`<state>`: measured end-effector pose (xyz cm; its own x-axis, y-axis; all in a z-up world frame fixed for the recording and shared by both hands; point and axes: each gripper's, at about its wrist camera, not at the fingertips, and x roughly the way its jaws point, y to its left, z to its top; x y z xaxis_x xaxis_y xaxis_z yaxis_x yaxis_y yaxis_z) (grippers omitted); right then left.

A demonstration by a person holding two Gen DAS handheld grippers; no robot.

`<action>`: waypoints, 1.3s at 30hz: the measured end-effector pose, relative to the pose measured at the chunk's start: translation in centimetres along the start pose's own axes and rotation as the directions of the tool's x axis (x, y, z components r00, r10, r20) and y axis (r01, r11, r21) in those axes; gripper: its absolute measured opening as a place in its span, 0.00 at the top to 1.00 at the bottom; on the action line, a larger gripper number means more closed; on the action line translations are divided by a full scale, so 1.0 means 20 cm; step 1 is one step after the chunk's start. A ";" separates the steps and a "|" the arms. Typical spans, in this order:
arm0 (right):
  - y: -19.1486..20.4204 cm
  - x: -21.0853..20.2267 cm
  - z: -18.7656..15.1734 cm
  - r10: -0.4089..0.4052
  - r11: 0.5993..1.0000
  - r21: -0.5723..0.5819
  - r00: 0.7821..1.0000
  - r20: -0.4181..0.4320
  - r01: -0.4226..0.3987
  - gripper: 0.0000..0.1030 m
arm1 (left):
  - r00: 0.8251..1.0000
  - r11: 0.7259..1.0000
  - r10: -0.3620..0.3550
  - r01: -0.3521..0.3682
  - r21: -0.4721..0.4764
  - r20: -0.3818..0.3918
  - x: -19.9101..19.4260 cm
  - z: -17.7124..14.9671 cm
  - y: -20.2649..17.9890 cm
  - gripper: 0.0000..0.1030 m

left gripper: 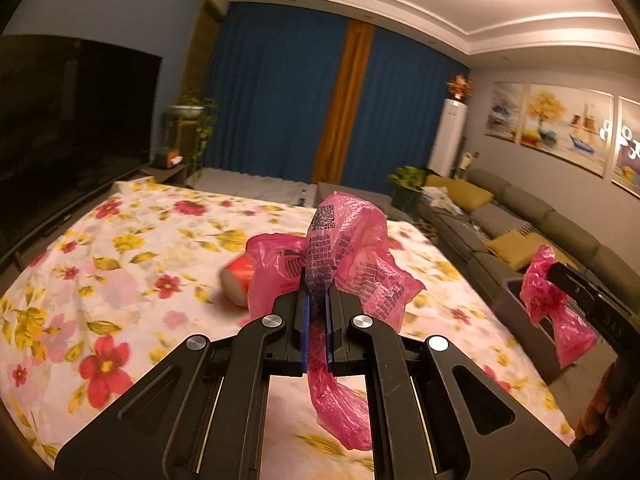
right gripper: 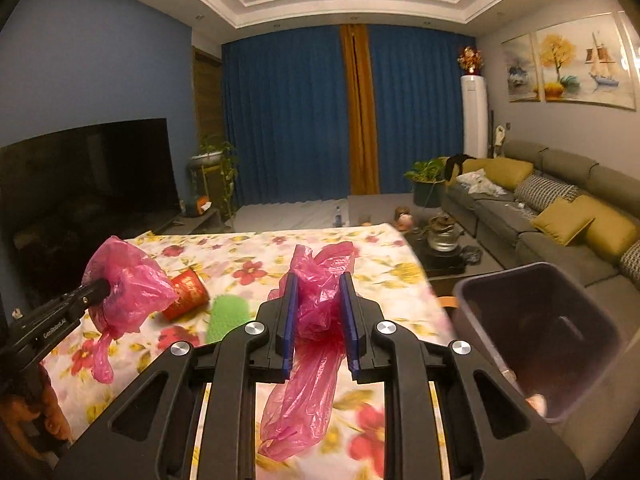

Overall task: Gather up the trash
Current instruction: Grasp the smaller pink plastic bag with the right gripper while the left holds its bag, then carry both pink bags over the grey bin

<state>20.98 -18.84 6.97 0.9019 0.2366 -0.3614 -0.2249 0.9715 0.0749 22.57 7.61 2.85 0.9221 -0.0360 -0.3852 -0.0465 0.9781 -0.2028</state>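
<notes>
My left gripper (left gripper: 316, 286) is shut on a crumpled pink plastic bag (left gripper: 352, 256) with black print, which bunches above the tips and trails below the jaws. My right gripper (right gripper: 319, 278) is shut on another bunch of pink bag (right gripper: 308, 392); its blue pads (right gripper: 289, 316) press the plastic from both sides. Each gripper shows in the other's view, the left gripper (right gripper: 102, 286) at far left and the right gripper (left gripper: 556, 270) at far right. No link between the two bunches shows. A red paper cup (right gripper: 186, 294) lies on its side on the floral tablecloth (right gripper: 248, 248), beside a green object (right gripper: 228, 316).
A dark purple bin (right gripper: 592, 332) stands off the table's right edge, below my right gripper. A large TV (right gripper: 88, 176) is on the left and a grey sofa (right gripper: 560, 216) with yellow cushions on the right. A low table with a pot (right gripper: 442, 236) sits beyond.
</notes>
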 end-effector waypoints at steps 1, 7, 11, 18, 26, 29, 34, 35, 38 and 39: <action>-0.03 -0.03 0.00 -0.012 1.000 -0.001 1.000 0.008 0.012 0.79 | 1.000 1.000 -0.016 0.016 0.009 -0.003 -0.01 0.00 -0.04 0.95; -0.20 -0.16 0.00 -0.086 0.996 -0.015 0.996 0.038 0.087 0.79 | 0.991 0.990 -0.130 0.132 0.054 -0.037 -0.03 -0.02 -0.36 0.95; -0.38 -0.25 0.00 -0.144 0.990 0.010 0.987 0.064 0.144 0.79 | 0.980 0.973 -0.196 0.200 0.115 -0.037 -0.03 -0.04 -0.63 0.95; -0.67 -0.35 0.02 -0.241 0.970 0.065 0.965 0.102 0.235 0.79 | 0.949 0.935 -0.309 0.314 0.166 -0.052 0.05 -0.06 -1.07 0.95; -0.86 -0.36 0.01 -0.285 0.956 0.110 0.952 0.115 0.273 0.79 | 0.919 0.892 -0.390 0.394 0.219 -0.067 0.16 -0.11 -1.40 0.95; -0.90 -0.36 -0.01 -0.297 0.952 0.119 0.947 0.120 0.283 0.79 | 0.914 0.885 -0.399 0.404 0.230 -0.069 0.20 -0.12 -1.48 0.95; -0.96 -0.34 -0.03 -0.304 0.947 0.144 0.945 0.123 0.286 0.79 | 0.905 0.876 -0.417 0.424 0.229 -0.079 0.28 -0.14 -1.55 0.95; -0.97 -0.33 -0.03 -0.306 0.946 0.147 0.944 0.122 0.287 0.79 | 0.903 0.874 -0.421 0.428 0.228 -0.083 0.29 -0.15 -1.56 0.95; -0.99 -0.31 -0.04 -0.307 0.945 0.156 0.944 0.119 0.287 0.79 | 0.901 0.872 -0.424 0.433 0.229 -0.092 0.34 -0.17 -1.59 0.95; -1.00 -0.30 -0.04 -0.306 0.945 0.160 0.945 0.117 0.286 0.79 | 0.901 0.871 -0.424 0.434 0.230 -0.092 0.35 -0.17 -1.61 0.95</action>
<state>19.72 -39.75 6.91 0.9640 -0.0723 -0.2557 0.1048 0.9877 0.1159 29.12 -24.81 3.62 0.8149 -0.4664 -0.3442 0.4479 0.8836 -0.1366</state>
